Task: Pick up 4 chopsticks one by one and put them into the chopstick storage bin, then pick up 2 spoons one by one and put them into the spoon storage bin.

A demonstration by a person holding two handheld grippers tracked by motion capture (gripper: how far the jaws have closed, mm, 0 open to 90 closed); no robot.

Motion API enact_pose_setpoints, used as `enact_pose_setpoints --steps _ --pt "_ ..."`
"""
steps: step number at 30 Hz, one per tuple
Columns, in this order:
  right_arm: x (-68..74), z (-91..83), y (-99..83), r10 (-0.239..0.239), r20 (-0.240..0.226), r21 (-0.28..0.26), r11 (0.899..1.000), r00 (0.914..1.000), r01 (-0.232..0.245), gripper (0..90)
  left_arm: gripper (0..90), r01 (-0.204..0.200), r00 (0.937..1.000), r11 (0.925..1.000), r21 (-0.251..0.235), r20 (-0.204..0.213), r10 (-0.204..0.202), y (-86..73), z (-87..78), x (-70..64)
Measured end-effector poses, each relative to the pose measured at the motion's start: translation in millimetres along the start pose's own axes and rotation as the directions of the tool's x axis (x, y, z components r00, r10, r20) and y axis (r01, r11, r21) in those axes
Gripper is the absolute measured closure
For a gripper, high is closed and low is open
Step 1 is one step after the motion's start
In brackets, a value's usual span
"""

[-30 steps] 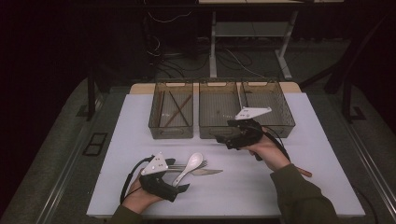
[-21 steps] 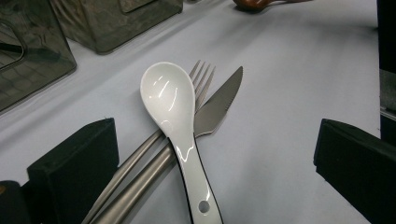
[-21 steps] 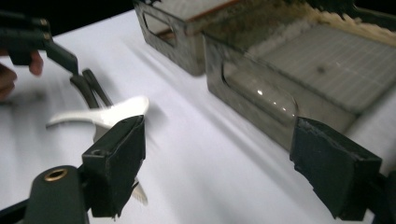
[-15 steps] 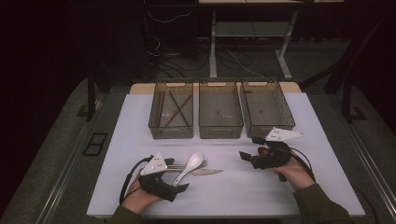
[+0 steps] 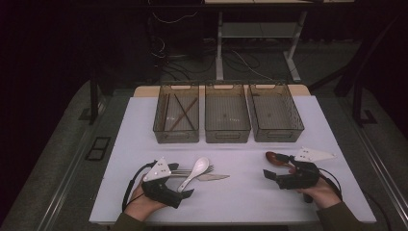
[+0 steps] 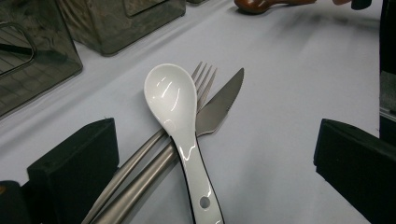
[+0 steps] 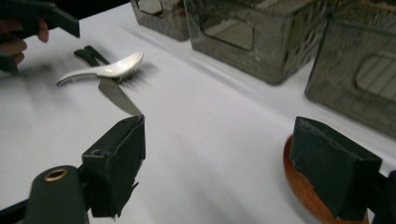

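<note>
A white ceramic spoon (image 5: 196, 172) lies across a metal fork (image 6: 201, 81) and a knife (image 5: 214, 177) on the white table. My left gripper (image 5: 182, 182) is open, its jaws either side of the cutlery handles (image 6: 140, 177). A brown wooden spoon (image 5: 274, 157) lies at the right. My right gripper (image 5: 273, 167) is open just in front of it, and the spoon's bowl (image 7: 303, 193) sits under one jaw without being held. In the right gripper view the white spoon (image 7: 105, 70) lies farther off.
Three smoky see-through bins stand in a row at the back. The left bin (image 5: 176, 132) holds wooden chopsticks; the middle bin (image 5: 227, 134) and the right bin (image 5: 276, 132) look empty. Bare table (image 5: 240, 192) lies between the grippers.
My right gripper has drawn back from the bins to the near right of the table, beside the wooden spoon. The left gripper and the cutlery have not moved.
</note>
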State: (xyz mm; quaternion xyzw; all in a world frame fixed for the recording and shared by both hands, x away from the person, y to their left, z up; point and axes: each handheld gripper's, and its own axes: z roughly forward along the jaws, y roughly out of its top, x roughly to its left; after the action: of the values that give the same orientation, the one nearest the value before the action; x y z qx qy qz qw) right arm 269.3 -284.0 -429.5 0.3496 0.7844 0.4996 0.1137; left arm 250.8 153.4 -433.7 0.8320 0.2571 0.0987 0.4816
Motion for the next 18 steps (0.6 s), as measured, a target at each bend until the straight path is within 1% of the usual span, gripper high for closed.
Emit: enact_pose_setpoints --steps 4,8,11,13,16,18 --pt "0.1 -6.2 -11.1 -0.005 -0.003 0.000 1.000 1.0000 0.005 17.9 0.0 -0.001 1.0000 1.0000 -0.001 -0.003 0.001 0.3 -0.2 -0.1" --pt "-0.6 -12.5 -17.1 -0.009 -0.001 -0.008 1.000 1.0000 0.009 17.9 0.0 0.002 1.0000 1.0000 0.000 -0.009 -0.002 0.5 -1.0 0.2" --pt "-1.3 -17.9 -21.1 0.018 -0.005 -0.017 1.000 0.9998 -0.018 17.9 0.0 0.005 0.9999 1.0000 0.004 -0.016 -0.005 0.6 -1.2 0.5" --pt "-1.4 -20.1 -23.7 0.019 -0.006 -0.009 1.000 0.9998 -0.019 17.8 0.0 0.011 0.9998 0.9999 0.008 -0.018 -0.011 1.1 -0.9 0.5" --pt "-0.7 -21.9 -28.0 0.033 -0.007 -0.004 0.999 0.9994 -0.033 17.8 1.4 0.006 0.9997 0.9999 0.011 -0.024 -0.006 1.9 -1.1 0.2" --pt "-1.1 -21.9 -29.4 0.035 -0.001 0.006 0.999 0.9994 -0.035 17.9 3.1 0.011 0.9994 0.9999 0.010 -0.034 -0.011 2.7 -1.0 0.6"
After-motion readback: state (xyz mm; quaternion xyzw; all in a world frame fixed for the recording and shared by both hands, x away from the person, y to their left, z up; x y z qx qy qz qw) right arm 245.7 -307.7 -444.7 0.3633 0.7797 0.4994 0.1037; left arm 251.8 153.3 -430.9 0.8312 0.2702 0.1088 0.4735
